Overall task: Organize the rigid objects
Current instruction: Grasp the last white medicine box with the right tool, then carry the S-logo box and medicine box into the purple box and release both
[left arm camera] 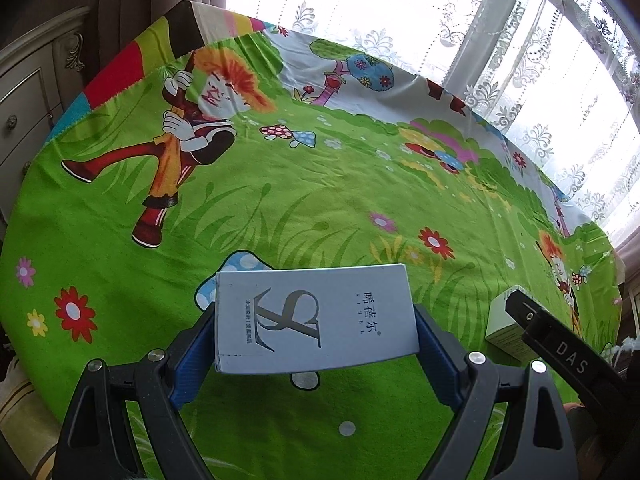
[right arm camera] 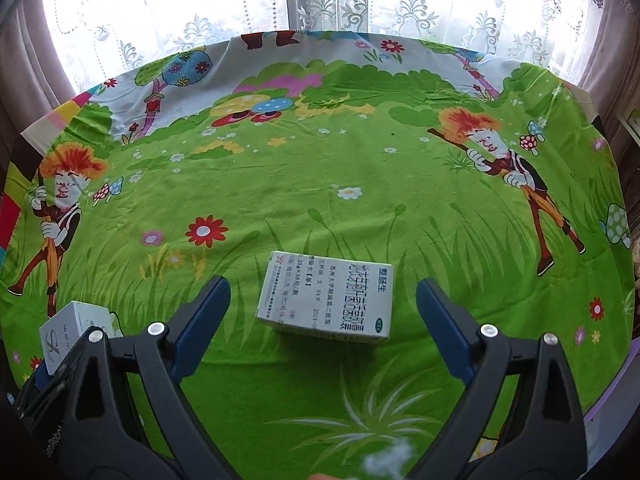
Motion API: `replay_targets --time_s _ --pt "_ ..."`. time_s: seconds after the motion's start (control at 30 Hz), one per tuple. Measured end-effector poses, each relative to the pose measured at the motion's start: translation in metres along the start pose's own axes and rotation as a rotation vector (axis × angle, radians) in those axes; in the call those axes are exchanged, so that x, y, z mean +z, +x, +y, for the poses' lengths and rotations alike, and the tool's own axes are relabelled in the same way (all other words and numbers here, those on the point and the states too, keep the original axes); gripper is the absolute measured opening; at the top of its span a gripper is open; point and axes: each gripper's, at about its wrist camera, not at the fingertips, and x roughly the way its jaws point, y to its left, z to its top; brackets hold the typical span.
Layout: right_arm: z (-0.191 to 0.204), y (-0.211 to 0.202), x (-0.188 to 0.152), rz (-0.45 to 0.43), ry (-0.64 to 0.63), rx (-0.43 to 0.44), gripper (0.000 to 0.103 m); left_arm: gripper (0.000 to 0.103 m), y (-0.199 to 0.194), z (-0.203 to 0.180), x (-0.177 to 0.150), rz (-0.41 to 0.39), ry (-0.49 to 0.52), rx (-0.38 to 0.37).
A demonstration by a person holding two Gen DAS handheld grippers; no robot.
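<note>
On the left wrist view, my left gripper (left arm camera: 316, 328) clamped the grey-blue carton (left arm camera: 316, 316) by its short ends above the cartoon tablecloth (left arm camera: 320, 184). On the right wrist view, my right gripper (right arm camera: 323, 304) stood wide around the white medicine box (right arm camera: 326, 300) lying flat on the cloth; it looked light, stiff cardboard, best pinched across its long sides.

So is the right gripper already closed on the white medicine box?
No: the right gripper stands open, its fingers clear on either side of the medicine box lying on the tablecloth.
</note>
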Motion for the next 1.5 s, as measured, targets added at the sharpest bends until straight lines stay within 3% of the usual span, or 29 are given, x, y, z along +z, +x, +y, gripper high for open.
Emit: replay_targets --time_s 0.1,0.17,0.27,0.83,1.5 --pt "0.001 0.008 -0.004 0.006 -0.019 -0.020 0.093 0.090 0.001 -0.002 -0.001 0.002 0.004 -0.001" --pt "0.000 0.013 -0.005 0.016 -0.025 -0.028 0.082 0.090 0.001 -0.003 -0.002 0.001 0.007 -0.002" --pt "-0.002 0.017 -0.007 0.016 -0.033 -0.029 0.075 0.090 0.002 -0.007 -0.003 0.003 0.017 -0.007" --pt "-0.021 -0.024 -0.017 -0.032 -0.004 -0.007 0.074 0.090 -0.016 -0.032 -0.010 -0.041 0.107 -0.057" --pt "-0.072 -0.119 -0.042 -0.108 0.035 -0.047 0.074 0.090 -0.066 -0.070 -0.032 -0.097 0.269 -0.138"
